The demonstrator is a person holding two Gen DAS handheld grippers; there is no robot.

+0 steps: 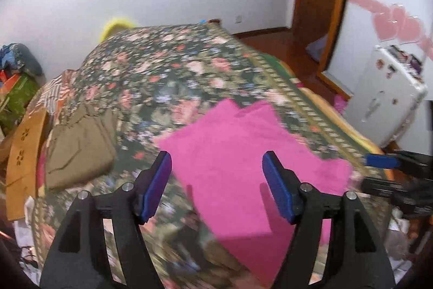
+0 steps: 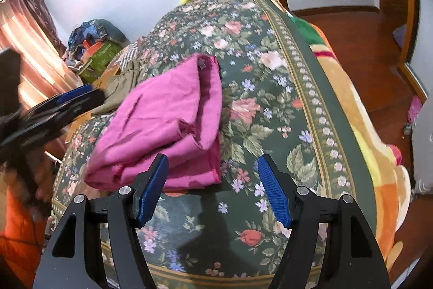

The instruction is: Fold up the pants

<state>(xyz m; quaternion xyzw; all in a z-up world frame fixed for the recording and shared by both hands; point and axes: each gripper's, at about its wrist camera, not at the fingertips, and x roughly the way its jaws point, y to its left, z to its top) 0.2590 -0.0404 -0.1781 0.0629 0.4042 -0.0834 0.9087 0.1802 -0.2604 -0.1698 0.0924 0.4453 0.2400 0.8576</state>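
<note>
Both grippers hang spread wide over the bed, nothing between their blue pads. Left gripper (image 1: pixel 217 187) sits above the near part of the pants (image 1: pixel 243 167), a pink folded bundle on the floral bedspread (image 1: pixel 167 72); bare spread runs ahead and to its left as far as an olive garment (image 1: pixel 81 145), and the bed's edge falls away on its right. Right gripper (image 2: pixel 212 190) hovers with the pants (image 2: pixel 162 126) ahead and to its left, their hemmed edge just past its left pad; open spread (image 2: pixel 270 99) lies ahead and right, up to the bordered edge and the wood floor (image 2: pixel 365 45).

Only the right view shows the bundle's layers, an open hem and a curtain (image 2: pixel 27 31). Only the left view, blurred, shows a white cabinet (image 1: pixel 384 99) off the bed's right side.
</note>
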